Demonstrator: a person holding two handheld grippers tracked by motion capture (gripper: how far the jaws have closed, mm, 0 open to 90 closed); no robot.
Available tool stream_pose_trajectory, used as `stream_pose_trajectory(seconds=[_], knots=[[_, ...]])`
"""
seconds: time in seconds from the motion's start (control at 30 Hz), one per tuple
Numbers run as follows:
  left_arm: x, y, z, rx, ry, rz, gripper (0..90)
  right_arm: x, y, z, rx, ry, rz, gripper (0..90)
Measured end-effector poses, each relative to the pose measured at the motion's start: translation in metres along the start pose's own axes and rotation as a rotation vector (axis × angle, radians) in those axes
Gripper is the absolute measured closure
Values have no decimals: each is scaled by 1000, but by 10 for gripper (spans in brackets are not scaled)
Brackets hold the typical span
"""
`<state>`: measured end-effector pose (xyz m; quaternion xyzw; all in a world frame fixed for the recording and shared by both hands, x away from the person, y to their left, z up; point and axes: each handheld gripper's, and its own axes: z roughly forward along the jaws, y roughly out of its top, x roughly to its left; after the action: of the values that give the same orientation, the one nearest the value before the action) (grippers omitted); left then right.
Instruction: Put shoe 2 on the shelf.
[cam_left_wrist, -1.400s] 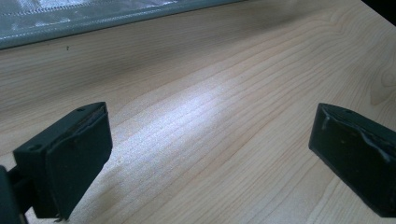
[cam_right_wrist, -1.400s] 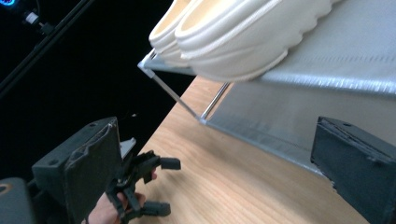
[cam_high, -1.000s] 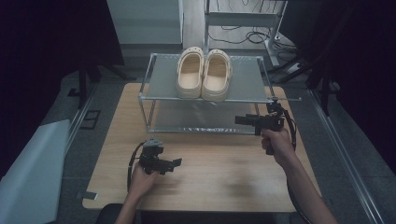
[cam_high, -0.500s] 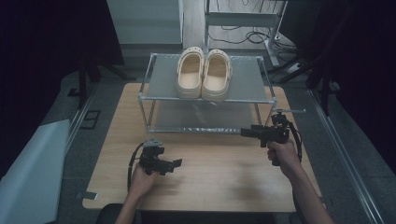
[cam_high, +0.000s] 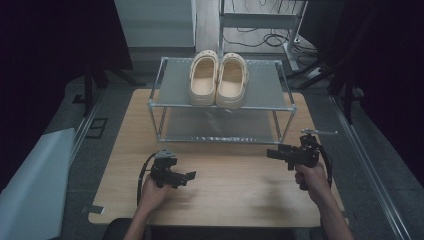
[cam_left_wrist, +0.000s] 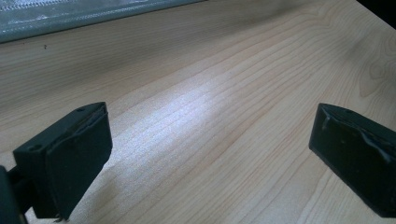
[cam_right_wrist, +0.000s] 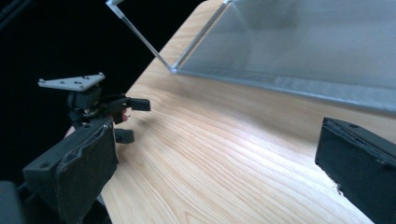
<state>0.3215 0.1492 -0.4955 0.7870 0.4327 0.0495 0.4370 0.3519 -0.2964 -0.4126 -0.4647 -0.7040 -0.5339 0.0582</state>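
high view has a pair of cream clogs (cam_high: 218, 79) standing side by side, touching, on the top shelf of a wire-frame shoe rack (cam_high: 220, 135) at the far end of the wooden table (cam_high: 230, 195), well apart from both tools. left gripper (cam_high: 186, 176) rests low over the table near the person's edge, and right gripper (cam_high: 272, 153) hovers just in front of the rack's lower right corner, pointing left. both stand with their jaws spread wide and nothing between them. judging by their look, the clogs are moulded foam: light, a little springy, not fragile, with a matte skin that should not slip much. the best hold seems to be the heel rim or the side wall of the opening, where one jaw can go inside and one outside; a pinch on the rounded toe would likely slide off. left gripper view gives what the overhead cannot: the bare wood grain between the two black pads and the edge of the rack's lower shelf (cam_left_wrist: 70, 16) ahead. right gripper view adds the left gripper (cam_right_wrist: 133, 119) seen side-on with its grey plate, and the rack's frosted lower shelf (cam_right_wrist: 317, 51) close by.
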Motion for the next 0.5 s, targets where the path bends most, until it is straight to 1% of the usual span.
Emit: stream_pose_trajectory(seconds=[0.13, 0.17, 0.2, 0.23, 0.27, 0.33, 0.43, 0.5], knots=[[-1, 0, 0, 4, 6, 6, 0, -4, -13, -4, 3, -40, -14, 0], [-1, 0, 0, 4, 6, 6, 0, -4, -13, -4, 3, -40, -14, 0], [-1, 0, 0, 5, 8, 7, 0, -5, -19, -6, 4, -60, -23, 0], [-1, 0, 0, 5, 8, 7, 0, -5, -19, -6, 4, -60, -23, 0], [-1, -1, 1, 6, 13, 10, 0, -7, -25, -7, 7, -81, -31, 0], [-1, -1, 1, 8, 16, 11, 0, -9, -31, -7, 9, -107, -43, 0], [-1, -1, 1, 11, 21, 14, 0, -11, -39, -7, 12, -136, -45, 0], [-2, -2, 2, 14, 24, 18, 0, -14, -45, -6, 27, -163, -54, 0]])
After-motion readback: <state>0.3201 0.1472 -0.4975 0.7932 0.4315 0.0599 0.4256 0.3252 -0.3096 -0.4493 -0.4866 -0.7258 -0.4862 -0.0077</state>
